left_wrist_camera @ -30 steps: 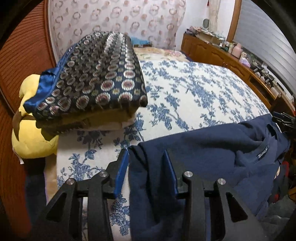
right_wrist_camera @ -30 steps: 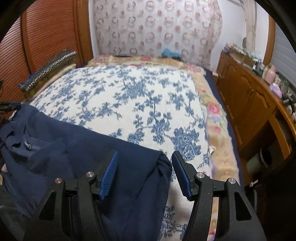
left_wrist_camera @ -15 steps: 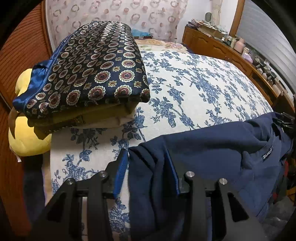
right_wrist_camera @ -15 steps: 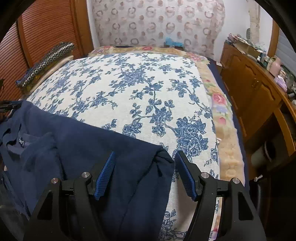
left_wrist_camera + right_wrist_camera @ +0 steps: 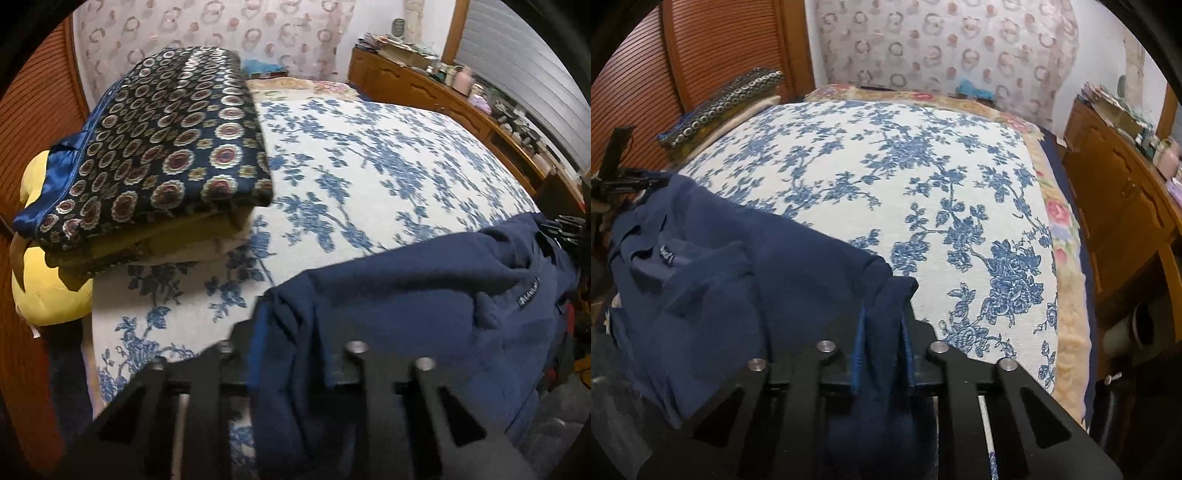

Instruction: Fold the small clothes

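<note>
Navy garment (image 5: 406,302) lies along near edge of bed (image 5: 905,166), floral blue-and-white cover. Left gripper (image 5: 291,343): fingers just closed, pinching one bunched corner. Right gripper (image 5: 882,339): fingers just closed, narrow, clamped on opposite corner fold. Folded patterned stack (image 5: 166,147) sits on bed's far left

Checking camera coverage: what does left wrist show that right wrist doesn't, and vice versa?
Left wrist only: a yellow plush toy under the stack's near end, and the left gripper, whose jaws have just been closing, pinching the navy blue cotton garment.

Right wrist only: the floral bedspread's pink-rose border and the right gripper, also just closed on a fold of the garment.

Both: the garment, the blue-and-white floral bedspread, the folded medallion-print stack, the wooden dresser.
</note>
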{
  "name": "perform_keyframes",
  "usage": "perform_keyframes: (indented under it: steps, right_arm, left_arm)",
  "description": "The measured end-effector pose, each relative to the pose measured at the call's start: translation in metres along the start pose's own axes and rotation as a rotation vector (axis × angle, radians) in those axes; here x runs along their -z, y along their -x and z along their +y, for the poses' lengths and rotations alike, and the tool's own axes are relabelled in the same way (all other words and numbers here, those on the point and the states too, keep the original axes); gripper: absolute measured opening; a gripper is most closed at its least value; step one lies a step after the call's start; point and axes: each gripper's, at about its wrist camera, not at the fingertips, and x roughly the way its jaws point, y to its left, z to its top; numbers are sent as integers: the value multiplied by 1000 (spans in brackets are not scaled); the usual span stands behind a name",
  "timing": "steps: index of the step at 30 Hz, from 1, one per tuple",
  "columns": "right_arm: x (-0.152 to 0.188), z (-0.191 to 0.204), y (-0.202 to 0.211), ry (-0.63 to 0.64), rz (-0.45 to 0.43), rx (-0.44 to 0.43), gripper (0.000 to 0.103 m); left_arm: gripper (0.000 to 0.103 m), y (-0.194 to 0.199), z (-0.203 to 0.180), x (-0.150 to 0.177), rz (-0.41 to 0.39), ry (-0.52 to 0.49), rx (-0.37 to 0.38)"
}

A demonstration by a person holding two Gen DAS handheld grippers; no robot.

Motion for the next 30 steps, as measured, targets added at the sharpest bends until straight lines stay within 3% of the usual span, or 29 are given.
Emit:
perform_keyframes:
  steps: [2, 5, 8, 10, 21, 30]
  right_arm:
    - [1, 5, 10, -4, -33, -14, 11]
    - [0, 15, 41, -10, -119, -25, 10]
    - [-8, 23, 85, -27, -221, -30, 10]
    - [-16, 30, 116, -16, -285, -31, 9]
    - [-80, 73, 295, 120, -663, 74, 9]
    - [-98, 66, 366, 132, -790, 176, 9]
  left_arm:
    - [7, 13, -6, 2, -67, 3, -14]
    - [7, 59, -15, 3, -211, 32, 39]
    - [7, 107, -26, -3, -322, 29, 85]
    - [6, 135, -36, -9, -382, 2, 75]
    - [6, 288, -29, -34, -708, -22, 95]
    - [6, 368, -25, -37, -904, -62, 60]
